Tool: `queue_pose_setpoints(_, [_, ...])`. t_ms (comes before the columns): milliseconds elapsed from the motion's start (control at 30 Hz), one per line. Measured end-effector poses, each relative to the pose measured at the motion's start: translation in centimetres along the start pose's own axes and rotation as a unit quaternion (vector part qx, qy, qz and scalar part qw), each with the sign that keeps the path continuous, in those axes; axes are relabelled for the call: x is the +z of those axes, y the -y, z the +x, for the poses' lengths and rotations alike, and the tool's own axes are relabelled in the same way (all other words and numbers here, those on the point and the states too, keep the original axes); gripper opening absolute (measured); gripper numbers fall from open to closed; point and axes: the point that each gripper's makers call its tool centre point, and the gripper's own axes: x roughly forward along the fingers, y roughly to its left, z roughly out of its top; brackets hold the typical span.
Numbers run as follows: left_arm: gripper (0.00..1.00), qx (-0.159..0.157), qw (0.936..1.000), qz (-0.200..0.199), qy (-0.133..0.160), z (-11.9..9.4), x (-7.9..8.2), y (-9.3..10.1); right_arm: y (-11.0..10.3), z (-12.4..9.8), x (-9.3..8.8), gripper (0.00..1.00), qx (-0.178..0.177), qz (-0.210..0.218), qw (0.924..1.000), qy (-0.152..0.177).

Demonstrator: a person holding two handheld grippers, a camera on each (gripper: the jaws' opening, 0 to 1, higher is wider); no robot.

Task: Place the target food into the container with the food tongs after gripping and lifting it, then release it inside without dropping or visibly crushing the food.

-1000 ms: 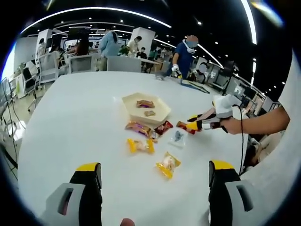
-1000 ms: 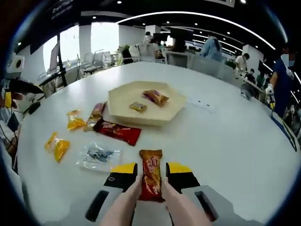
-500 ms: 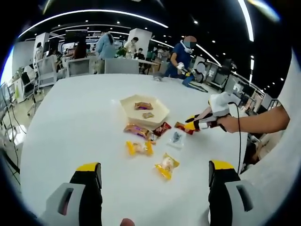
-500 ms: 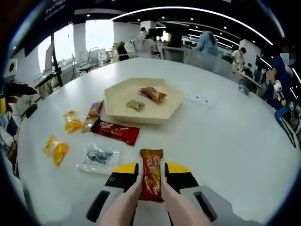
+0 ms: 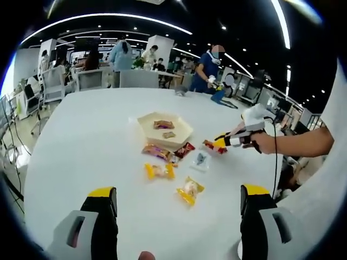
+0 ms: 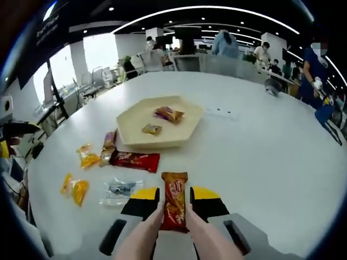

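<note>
The right hand-held gripper [image 6: 174, 203] has its yellow-tipped jaws pinching an orange-brown wrapped snack bar [image 6: 174, 201], held by its lower half with its long axis running straight out along the jaws and its free end pointing forward. It appears lifted clear of the round white table [image 6: 260, 157]. The cream-coloured hexagonal tray [image 6: 162, 138], which I take to be the container, lies ahead and a little to the left in the right gripper view, with two small wrapped snacks already inside it; between tray and gripper rests a dark red wrapped bar [image 6: 135, 160], with a clear plastic packet [image 6: 120, 190] to the lower left. So the carry should run forward and slightly left, passing over the red bar, before the jaws open above the tray. The left hand-held gripper [image 5: 179, 208] is spread wide and empty, hanging above the table well back from the scattered yellow packets [image 5: 190, 190]. In the left gripper view the right gripper sits just beside the tray's far side, so it is much the nearer hand.
</note>
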Motion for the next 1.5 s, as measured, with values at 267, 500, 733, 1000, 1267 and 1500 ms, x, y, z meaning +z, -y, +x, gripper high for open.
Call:
queue_pose_setpoints(267, [0.94, -0.029, 0.9992, 0.012, 0.026, 0.2, 1.2, 0.6, -0.7, -4.5, 1.5, 0.21, -0.016, 0.055, 0.9976, 0.04])
queue_pose_setpoints(500, [0.94, -0.053, 0.9979, 0.02, 0.032, 0.7, 1.5, 1.2, -2.1, -8.3, 2.0, 0.21, -0.029, 0.093, 0.9921, 0.079])
queue_pose_setpoints(733, [0.94, -0.067, 0.9966, 0.024, 0.042, 0.6, 2.2, 1.6, -3.7, -10.1, 2.6, 0.21, -0.034, 0.086, 0.9918, 0.088])
queue_pose_setpoints(1000, [0.94, -0.079, 0.9954, 0.032, 0.044, 0.4, 2.1, 1.8, -4.3, -10.9, 2.6, 0.21, -0.035, 0.07, 0.993, 0.089])
queue_pose_setpoints(1267, [0.93, -0.083, 0.9955, 0.008, 0.046, 0.5, 1.7, 1.6, -4.4, -10.9, 2.7, 0.21, -0.034, 0.076, 0.9929, 0.085])
queue_pose_setpoints(1500, [0.94, -0.093, 0.9949, 0.008, 0.039, 1.0, 1.5, 2.1, -4.4, -11.5, 2.8, 0.21, -0.042, 0.063, 0.9931, 0.09])
